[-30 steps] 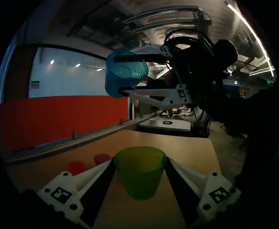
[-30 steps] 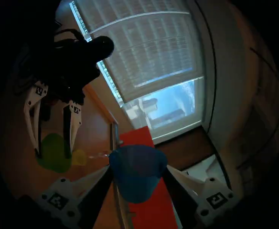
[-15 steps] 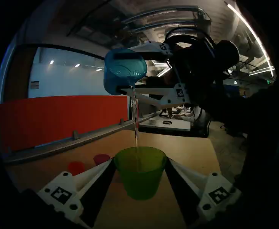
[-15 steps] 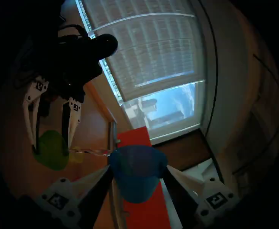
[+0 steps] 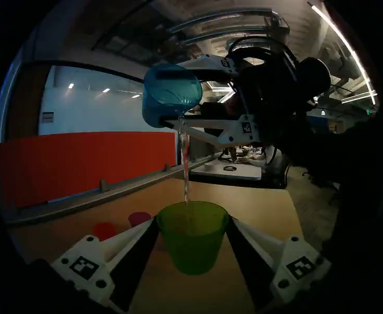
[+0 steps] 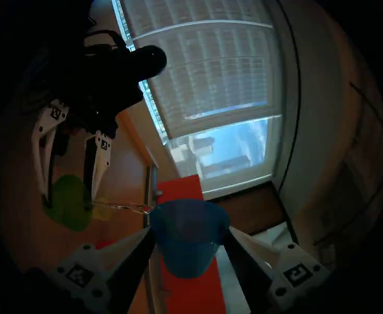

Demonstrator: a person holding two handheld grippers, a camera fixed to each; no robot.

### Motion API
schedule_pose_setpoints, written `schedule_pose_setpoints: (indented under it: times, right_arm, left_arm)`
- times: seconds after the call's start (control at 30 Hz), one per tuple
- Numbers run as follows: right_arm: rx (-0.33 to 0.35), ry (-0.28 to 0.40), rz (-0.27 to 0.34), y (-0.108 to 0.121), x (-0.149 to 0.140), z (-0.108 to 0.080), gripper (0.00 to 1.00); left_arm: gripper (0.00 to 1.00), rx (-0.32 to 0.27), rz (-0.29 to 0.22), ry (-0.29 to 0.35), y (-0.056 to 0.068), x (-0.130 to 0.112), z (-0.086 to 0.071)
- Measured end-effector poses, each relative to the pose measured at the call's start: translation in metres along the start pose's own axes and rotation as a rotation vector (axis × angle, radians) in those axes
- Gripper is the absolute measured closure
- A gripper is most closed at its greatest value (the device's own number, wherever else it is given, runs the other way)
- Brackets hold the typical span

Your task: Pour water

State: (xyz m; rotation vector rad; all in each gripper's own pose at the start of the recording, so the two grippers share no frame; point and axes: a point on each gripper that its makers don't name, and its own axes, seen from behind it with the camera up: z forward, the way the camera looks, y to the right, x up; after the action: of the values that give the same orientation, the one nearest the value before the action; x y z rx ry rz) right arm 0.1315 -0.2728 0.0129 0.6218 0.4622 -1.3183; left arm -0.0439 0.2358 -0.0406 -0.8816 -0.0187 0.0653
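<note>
In the left gripper view my left gripper (image 5: 192, 235) is shut on an upright green cup (image 5: 192, 242) over the wooden table (image 5: 265, 204). Above it the right gripper (image 5: 177, 91) holds a blue cup (image 5: 169, 100) tipped on its side, and a thin stream of water (image 5: 184, 167) falls from its rim into the green cup. In the right gripper view my right gripper (image 6: 189, 240) is shut on the blue cup (image 6: 188, 242). Water (image 6: 121, 206) runs from its rim toward the green cup (image 6: 66, 203) held by the left gripper (image 6: 68, 201).
A red cup (image 5: 104, 229) and a magenta cup (image 5: 139, 217) stand on the table to the left. An orange partition (image 5: 87, 159) with a metal rail (image 5: 113, 188) borders the table's far side. A window with blinds (image 6: 212, 83) shows in the right gripper view.
The blue cup tipped further and water started streaming from it into the green cup. The left gripper and green cup stayed put.
</note>
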Motion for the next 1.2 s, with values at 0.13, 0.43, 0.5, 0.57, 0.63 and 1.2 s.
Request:
schedule_pose_setpoints:
  times: [0.13,0.43,0.5,0.57,0.63,1.2]
  right_arm:
    - [-0.002,-0.002,-0.017,0.001,0.000,-0.001,0.11]
    - [-0.007,-0.001,-0.053,0.003,0.002,-0.002,0.11]
    - [-0.009,-0.001,-0.058,0.003,0.002,-0.003,0.11]
    - [-0.012,-0.002,-0.064,0.004,0.002,-0.003,0.12]
    - [-0.014,-0.002,-0.071,0.005,0.001,-0.003,0.12]
    - [-0.031,-0.004,-0.128,0.011,0.001,-0.003,0.12]
  left_arm:
    - [0.11,-0.003,0.000,-0.001,0.001,0.001,0.000]
    - [0.11,-0.003,0.002,-0.001,0.000,0.002,0.000]
    - [0.11,-0.003,0.001,-0.001,0.000,0.002,0.000]
    - [0.11,-0.002,0.002,-0.002,0.000,0.001,0.001]
    - [0.11,-0.001,0.003,-0.002,-0.001,0.001,0.001]
    - [0.11,-0.004,0.003,-0.003,0.000,0.002,0.002]
